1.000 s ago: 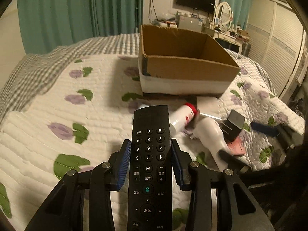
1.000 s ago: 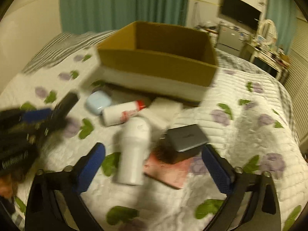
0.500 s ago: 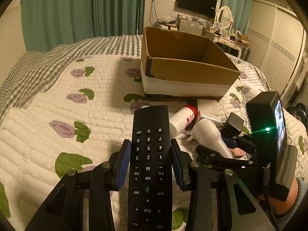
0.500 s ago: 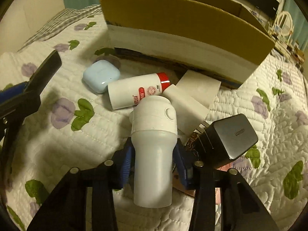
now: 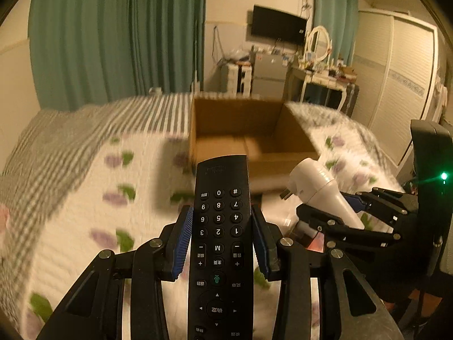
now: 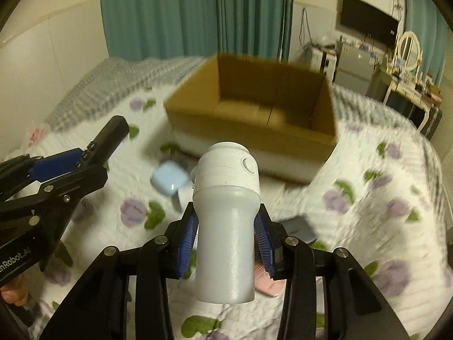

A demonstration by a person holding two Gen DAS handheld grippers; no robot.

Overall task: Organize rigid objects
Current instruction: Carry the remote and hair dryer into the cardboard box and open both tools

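My left gripper (image 5: 222,235) is shut on a black remote control (image 5: 219,243), which points toward the open cardboard box (image 5: 249,144) on the bed. My right gripper (image 6: 226,235) is shut on a white cylindrical device (image 6: 226,221) with a round button, held above the quilt. In the left wrist view the same white device (image 5: 320,191) shows at the right, with plug prongs at its tip. The cardboard box (image 6: 254,113) stands ahead of both, and what shows of its inside is bare. In the right wrist view the left gripper's blue pads (image 6: 55,164) show at the left.
A pale blue earbud case (image 6: 170,181), a dark charger (image 6: 300,228) and a pink flat item (image 6: 269,283) lie on the flowered quilt (image 6: 382,198) in front of the box. A desk, mirror and wall screen stand behind the bed.
My right gripper closed on the white device and lifted it off the quilt. Both grippers rose, and the box now sits lower in both views.
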